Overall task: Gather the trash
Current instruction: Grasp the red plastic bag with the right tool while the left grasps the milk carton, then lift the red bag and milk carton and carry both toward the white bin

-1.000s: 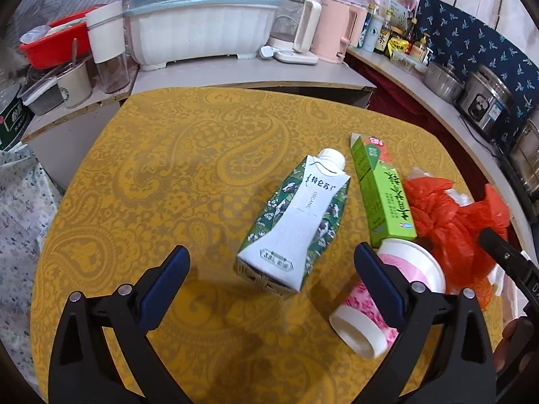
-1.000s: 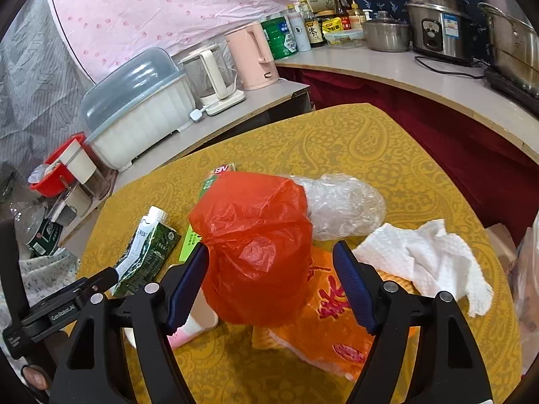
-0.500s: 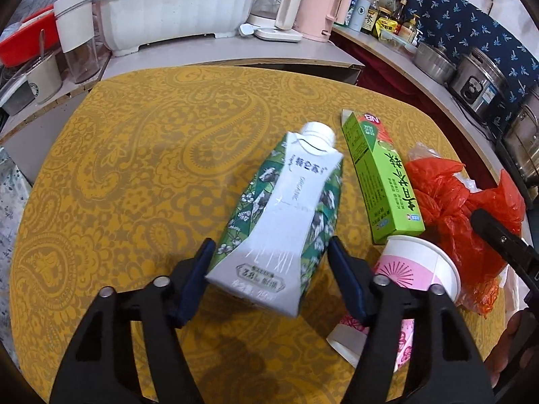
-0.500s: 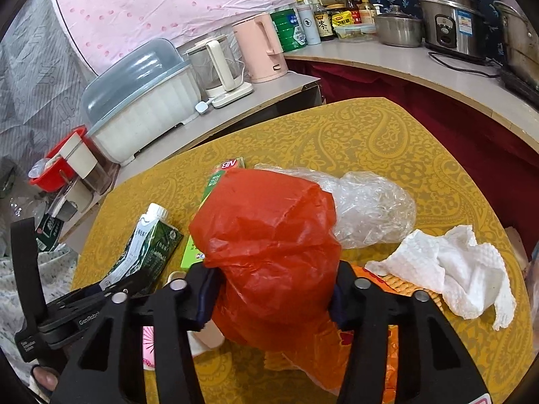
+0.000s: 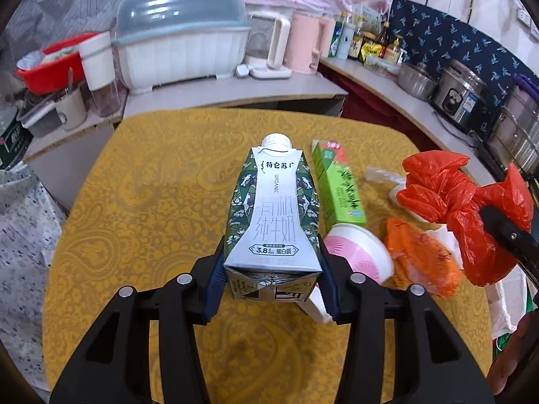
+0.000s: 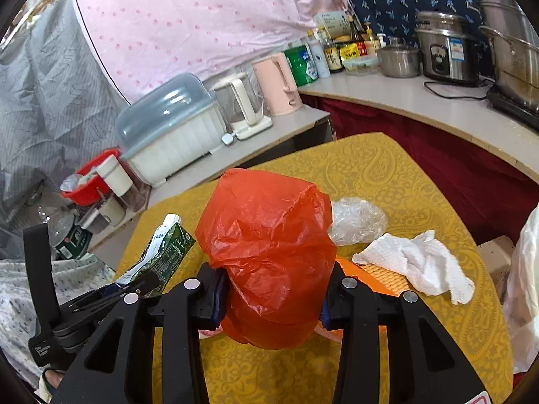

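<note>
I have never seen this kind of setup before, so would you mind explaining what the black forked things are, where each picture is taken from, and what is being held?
There is no robot here: a person holds a black two-finger tool in each hand, each with a wide-angle camera looking along its fingers. In the left camera's picture, the left tool, whose jaws have just been closing, clamps a green-and-white milk carton. In the right camera's picture, the right tool, likewise just closed, squeezes a crumpled red plastic bag. On the yellow patterned tablecloth remain a green rectangular box, a pink paper cup, an orange wrapper, a clear plastic bag and a white paper towel.
</note>
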